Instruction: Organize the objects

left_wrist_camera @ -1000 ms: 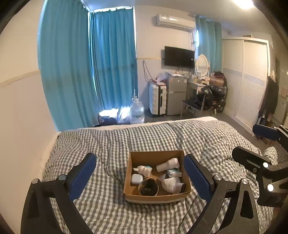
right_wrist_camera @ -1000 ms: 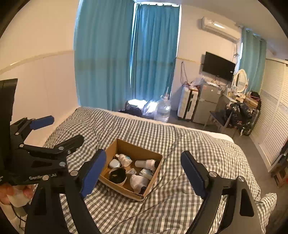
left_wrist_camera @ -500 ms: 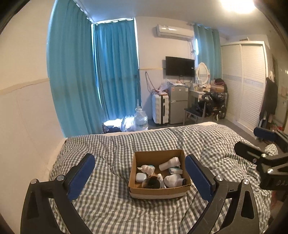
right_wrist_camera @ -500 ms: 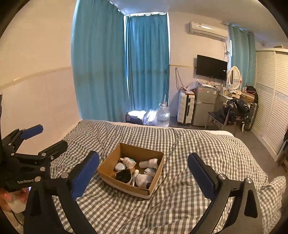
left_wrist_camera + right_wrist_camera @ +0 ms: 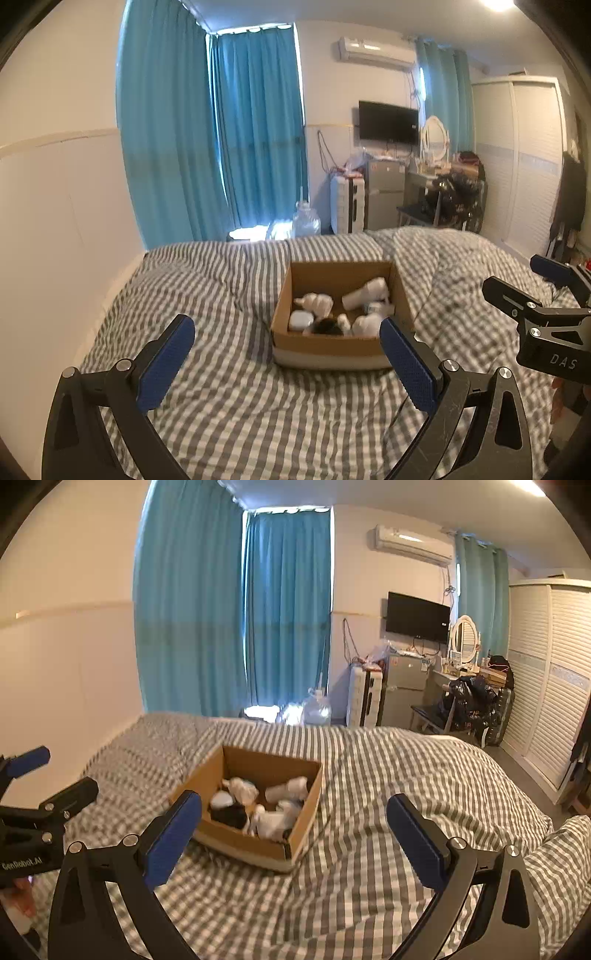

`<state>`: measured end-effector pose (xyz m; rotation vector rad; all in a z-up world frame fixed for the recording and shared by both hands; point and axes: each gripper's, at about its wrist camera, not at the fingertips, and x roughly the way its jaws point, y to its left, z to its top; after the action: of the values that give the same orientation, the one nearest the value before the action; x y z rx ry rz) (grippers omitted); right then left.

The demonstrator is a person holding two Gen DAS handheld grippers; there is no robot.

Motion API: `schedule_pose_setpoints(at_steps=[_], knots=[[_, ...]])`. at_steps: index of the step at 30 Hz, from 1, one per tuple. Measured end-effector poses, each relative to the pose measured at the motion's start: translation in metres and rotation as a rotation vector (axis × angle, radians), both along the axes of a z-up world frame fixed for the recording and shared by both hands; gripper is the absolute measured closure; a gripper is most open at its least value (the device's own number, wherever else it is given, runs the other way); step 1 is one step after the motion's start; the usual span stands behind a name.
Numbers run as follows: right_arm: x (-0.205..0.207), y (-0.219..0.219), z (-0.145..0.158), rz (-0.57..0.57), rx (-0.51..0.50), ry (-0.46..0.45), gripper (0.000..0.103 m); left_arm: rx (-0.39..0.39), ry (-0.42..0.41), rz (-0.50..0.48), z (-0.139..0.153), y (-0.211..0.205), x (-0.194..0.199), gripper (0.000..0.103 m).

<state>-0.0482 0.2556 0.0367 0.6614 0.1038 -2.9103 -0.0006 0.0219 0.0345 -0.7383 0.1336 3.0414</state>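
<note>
Both grippers hang with their blue-padded fingers spread wide and nothing between them: ahead of the left gripper [image 5: 286, 354], slightly toward its right finger, sits the cardboard box [image 5: 332, 345] on the checked duvet [image 5: 229, 406], while from the right gripper [image 5: 293, 836] the box [image 5: 243, 843] lies ahead toward its left finger. Inside it, motion blur leaves only vague white bottles [image 5: 365, 291], a small white case [image 5: 301, 319] and something dark [image 5: 229, 816], the box's near wall hiding their lower parts. Beyond the bed hang blue curtains [image 5: 255, 129].
</note>
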Motion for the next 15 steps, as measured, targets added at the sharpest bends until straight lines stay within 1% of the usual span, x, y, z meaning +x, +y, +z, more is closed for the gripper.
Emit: schedule_pose_setpoints(at_steps=[4, 8, 15], knots=[[-0.003, 0.001, -0.02, -0.001, 0.013, -0.032, 0.002, 0.031, -0.016, -0.004, -0.015, -0.002, 0.003, 0.0], [-0.003, 0.002, -0.026, 0.004, -0.001, -0.047, 0.002, 0.041, -0.037, 0.021, -0.023, -0.005, 0.0, 0.0], [-0.002, -0.002, -0.03, 0.011, 0.009, -0.054, 0.002, 0.056, -0.037, 0.031, -0.021, -0.009, 0.002, 0.0]])
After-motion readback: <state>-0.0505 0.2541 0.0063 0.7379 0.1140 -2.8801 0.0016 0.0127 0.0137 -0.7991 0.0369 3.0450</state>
